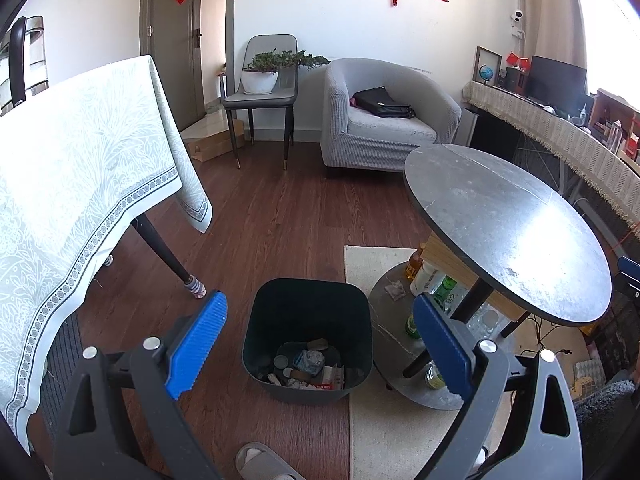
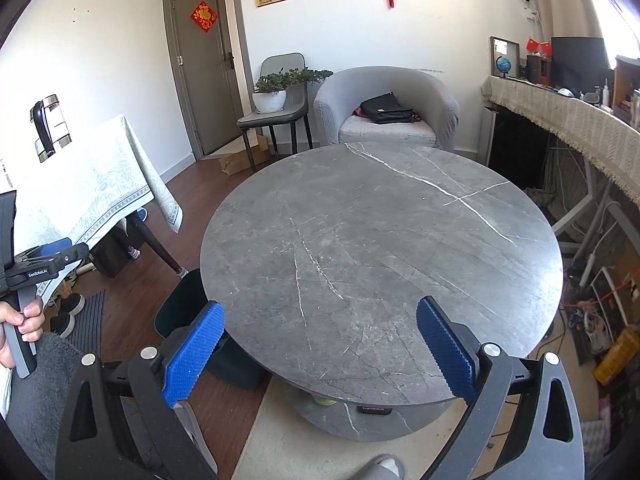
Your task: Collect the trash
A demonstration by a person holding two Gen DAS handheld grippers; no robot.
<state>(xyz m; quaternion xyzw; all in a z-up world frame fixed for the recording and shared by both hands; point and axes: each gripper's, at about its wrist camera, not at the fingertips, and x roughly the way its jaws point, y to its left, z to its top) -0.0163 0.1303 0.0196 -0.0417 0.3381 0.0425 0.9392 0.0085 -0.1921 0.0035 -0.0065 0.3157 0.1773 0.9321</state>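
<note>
Holding: your left tongs hang spread wide over the dark square plastic trash bin, gripping nothing.
Right tongs: your right tongs gape just as wide above the round grey marble worktop, also gripping nothing.
Trash: crumpled paper, wrappers and small scraps lie at the bottom of the bin.
Bin place: it stands on the brown wood floor, its right side at the edge of the cream rug, beside the worktop's lower shelf.
Lower shelf: bottles and a crumpled tissue sit there.
Your hand: your left hand wraps the left handle.
</note>
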